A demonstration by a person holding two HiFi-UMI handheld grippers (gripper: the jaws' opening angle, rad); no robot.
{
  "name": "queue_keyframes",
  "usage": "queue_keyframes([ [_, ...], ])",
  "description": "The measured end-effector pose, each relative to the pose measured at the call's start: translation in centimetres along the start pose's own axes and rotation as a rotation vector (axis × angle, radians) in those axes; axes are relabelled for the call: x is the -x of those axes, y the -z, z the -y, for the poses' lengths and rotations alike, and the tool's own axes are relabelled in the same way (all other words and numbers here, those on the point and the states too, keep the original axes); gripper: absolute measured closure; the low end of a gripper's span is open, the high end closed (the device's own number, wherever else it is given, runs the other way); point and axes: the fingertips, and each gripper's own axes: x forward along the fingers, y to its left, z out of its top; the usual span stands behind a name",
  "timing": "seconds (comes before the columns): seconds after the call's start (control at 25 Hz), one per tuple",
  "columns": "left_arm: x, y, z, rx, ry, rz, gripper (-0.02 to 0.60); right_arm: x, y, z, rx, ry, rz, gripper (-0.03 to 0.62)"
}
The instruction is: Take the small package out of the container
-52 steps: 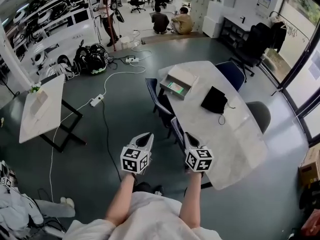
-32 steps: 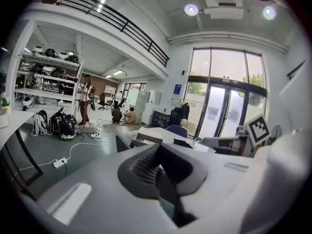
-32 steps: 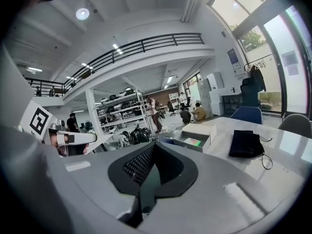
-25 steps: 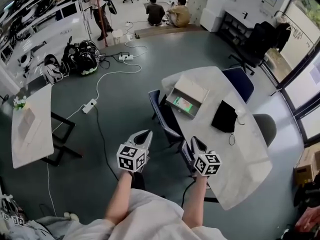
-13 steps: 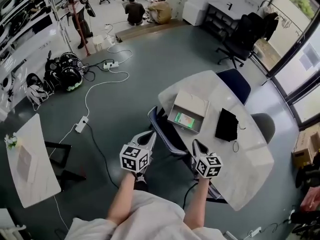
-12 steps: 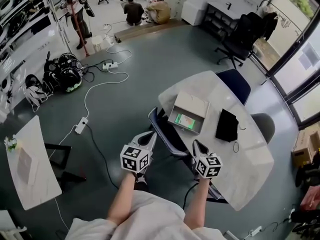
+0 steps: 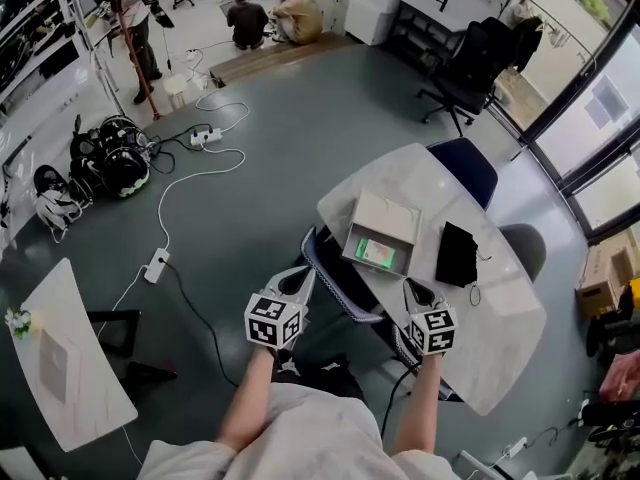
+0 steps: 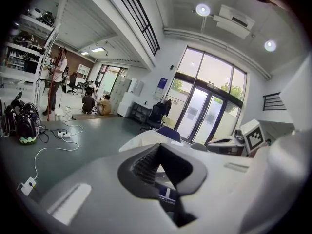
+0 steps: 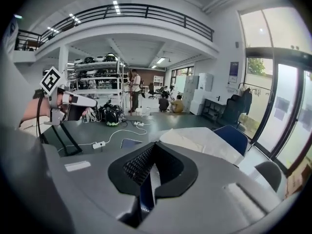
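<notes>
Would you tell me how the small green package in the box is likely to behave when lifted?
The green package lies flat in the box, so it probably won't roll. It looks small, likely light; stiffness cannot be judged.

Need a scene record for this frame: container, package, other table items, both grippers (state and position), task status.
container: open cardboard box on the pale oval table
package: small green package lying inside the box, untouched
other item: flat black rectangular object on the table, right of the box
left gripper: shut, empty, above the grey floor, short of the table
right gripper: shut, empty, near the table's edge, apart from the box
seating: blue chair between the grippers and the box
status: package not yet taken out
</notes>
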Motion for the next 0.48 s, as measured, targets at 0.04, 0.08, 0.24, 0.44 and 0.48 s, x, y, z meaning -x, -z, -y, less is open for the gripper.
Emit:
queue_keyframes([
  [0.04,-0.1,0.3,0.2,-0.003,0.009,-0.008,0.529,-0.2,-0.1,0.3,0.020,-0.001,-0.006,0.595],
  [0.08,-0.3,0.5,0.4,-0.006,0.019,-0.016,0.529,-0.5,-0.2,0.7,0.036,0.002,-0.004,0.595],
  [0.24,-1.2,1.3,1.0,-0.013,0.040,-0.045,0.529,-2.3,-0.5,2.0,0.039,-0.015,0.015,0.595],
  [0.44,-3.8,0.6,1.3,-0.053,0.040,-0.062,0.529,-5.6,-0.6,3.3,0.069,-0.081,-0.023,0.595],
  [0.48,-4.4,0.4,1.2,-0.063,0.040,-0.064,0.529,-6.5,-0.6,3.5,0.087,-0.095,-0.036,0.595],
])
